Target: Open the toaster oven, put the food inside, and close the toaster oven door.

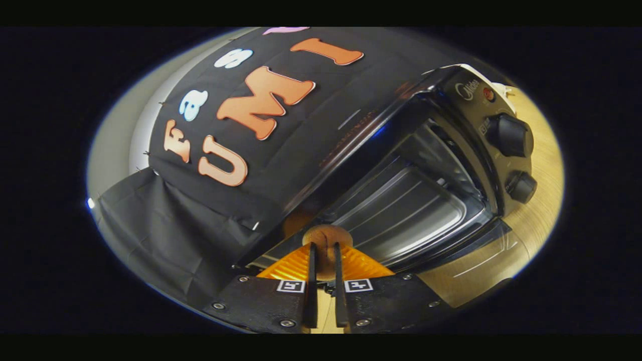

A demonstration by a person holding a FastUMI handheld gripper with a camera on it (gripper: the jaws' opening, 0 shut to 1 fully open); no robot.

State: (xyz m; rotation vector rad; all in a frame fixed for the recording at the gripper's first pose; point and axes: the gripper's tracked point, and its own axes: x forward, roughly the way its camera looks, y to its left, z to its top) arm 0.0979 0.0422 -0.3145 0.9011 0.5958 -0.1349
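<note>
A piece of food, round-topped and light brown like a small bun, is gripped by the tool: it is pinched between the two fingers, which are drawn close together with only a narrow gap, and both appear to be pressed against its sides. The rounded top of the food is seen just past the fingertips, while its lower part is hidden between them.

Directly ahead of the tool and the held food, the toaster oven is seen with its cavity exposed. The door is folded down toward the tool, and its glass panel is laid out just beyond and to the right of the fingers. Inside the cavity, a ribbed metal tray is visible, well lit and reflective. The food is held at the near edge of the opening, close to the lowered door, and not yet set on the tray.

On the oven's front panel, two dark knobs are stacked one above the other beside the cavity. The oven is carried on a pale wooden tabletop.
</note>
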